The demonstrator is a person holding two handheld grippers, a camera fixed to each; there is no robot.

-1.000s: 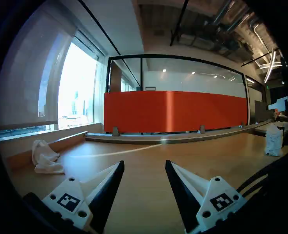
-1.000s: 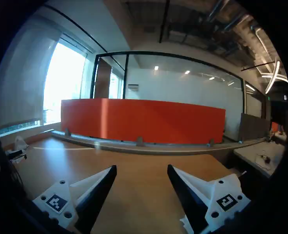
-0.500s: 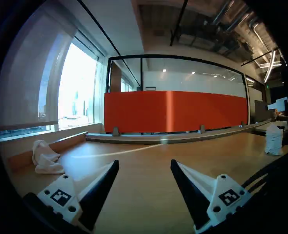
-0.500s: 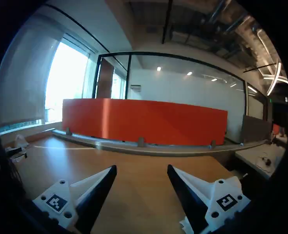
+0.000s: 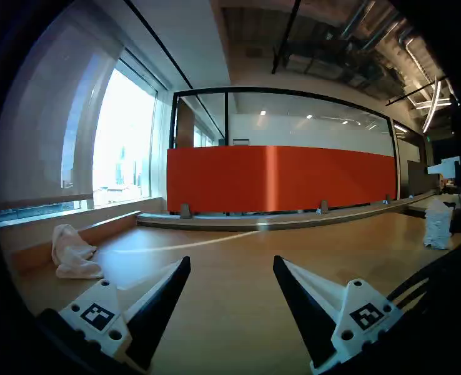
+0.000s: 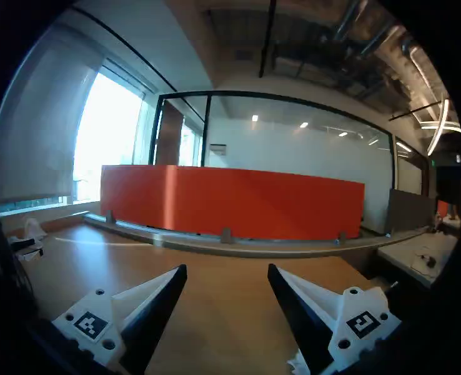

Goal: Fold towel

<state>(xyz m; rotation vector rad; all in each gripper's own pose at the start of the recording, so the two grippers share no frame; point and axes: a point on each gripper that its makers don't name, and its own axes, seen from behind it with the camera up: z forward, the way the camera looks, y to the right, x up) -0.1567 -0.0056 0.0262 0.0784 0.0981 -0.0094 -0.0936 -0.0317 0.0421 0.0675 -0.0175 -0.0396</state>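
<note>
Towel (image 5: 73,253) is a crumpled white heap on the table (image 5: 243,247), ahead and well to the left of the left gripper (image 5: 230,260), right by the window ledge (image 5: 109,220). It's so bunched there's no long axis to line up on yet. The left gripper is wide open, holding nothing. Far off to its right sits another white bundle (image 5: 438,225), can't tell what. The right gripper (image 6: 227,267) is gaping too, empty. A white scrap (image 6: 32,229) way off its left side may be the towel, but it's too small to say. My guess is the left one's nearer, so it swings left first.
</note>
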